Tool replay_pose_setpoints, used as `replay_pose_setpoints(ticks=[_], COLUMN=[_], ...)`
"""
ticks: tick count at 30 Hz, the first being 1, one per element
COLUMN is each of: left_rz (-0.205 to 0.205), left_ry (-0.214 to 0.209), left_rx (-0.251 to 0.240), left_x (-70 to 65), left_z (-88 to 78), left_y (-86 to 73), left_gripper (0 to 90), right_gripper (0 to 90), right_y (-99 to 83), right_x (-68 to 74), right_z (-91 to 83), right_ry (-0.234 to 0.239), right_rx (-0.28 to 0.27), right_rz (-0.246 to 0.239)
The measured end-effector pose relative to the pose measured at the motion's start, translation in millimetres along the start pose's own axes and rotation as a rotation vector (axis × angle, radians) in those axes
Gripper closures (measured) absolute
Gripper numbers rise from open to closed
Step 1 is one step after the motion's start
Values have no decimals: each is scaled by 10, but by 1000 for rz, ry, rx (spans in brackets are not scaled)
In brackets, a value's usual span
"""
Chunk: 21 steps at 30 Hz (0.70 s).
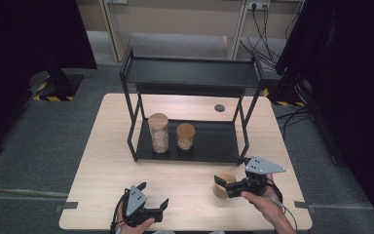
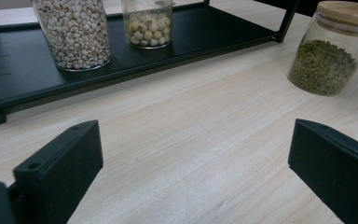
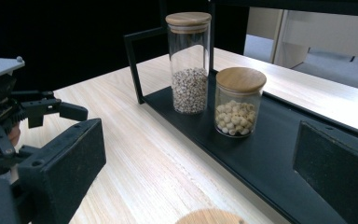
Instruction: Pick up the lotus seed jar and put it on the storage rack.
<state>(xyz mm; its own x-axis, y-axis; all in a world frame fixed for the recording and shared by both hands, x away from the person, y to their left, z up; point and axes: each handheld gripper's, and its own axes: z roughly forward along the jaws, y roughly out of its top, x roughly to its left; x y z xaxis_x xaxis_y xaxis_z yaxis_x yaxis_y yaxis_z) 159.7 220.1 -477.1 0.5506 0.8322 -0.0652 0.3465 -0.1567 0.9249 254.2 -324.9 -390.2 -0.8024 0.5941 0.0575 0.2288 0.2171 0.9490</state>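
A black two-tier shelf [image 1: 226, 139] stands on the wooden table. On its lower tier are a tall glass jar of small pale grains [image 1: 158, 132] [image 2: 74, 32] [image 3: 189, 65] and a shorter jar of round white seeds [image 1: 185, 136] [image 2: 148, 23] [image 3: 239, 102], both with wooden lids. A third jar holds green beans [image 1: 224, 185] [image 2: 328, 51] and stands on the table in front of the shelf. My right gripper [image 1: 225, 187] [image 3: 196, 172] is open, jaws wide to either side of this jar, whose lid [image 3: 209, 217] peeks in below. My left gripper [image 1: 152, 196] [image 2: 196, 172] is open over bare table near the front edge.
The shelf's upper tier [image 1: 190, 73] overhangs the two jars. A small dark round hole [image 1: 219, 107] sits in the table behind the shelf. In the right gripper view the left gripper [image 3: 28, 112] shows at the left. Grey floor surrounds the table.
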Motion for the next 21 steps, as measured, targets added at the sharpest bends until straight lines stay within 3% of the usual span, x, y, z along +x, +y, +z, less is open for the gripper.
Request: replay_pose_setpoints(ticks=[21], left_rz=[-4], left_ry=[4], left_rx=[1], left_x=[7], left_z=[3], left_y=[-3], left_gripper=[25], right_gripper=[29], right_y=[-234], right_x=[135], right_z=[-118], right_ry=[-7], right_rx=[-4], right_rz=[17])
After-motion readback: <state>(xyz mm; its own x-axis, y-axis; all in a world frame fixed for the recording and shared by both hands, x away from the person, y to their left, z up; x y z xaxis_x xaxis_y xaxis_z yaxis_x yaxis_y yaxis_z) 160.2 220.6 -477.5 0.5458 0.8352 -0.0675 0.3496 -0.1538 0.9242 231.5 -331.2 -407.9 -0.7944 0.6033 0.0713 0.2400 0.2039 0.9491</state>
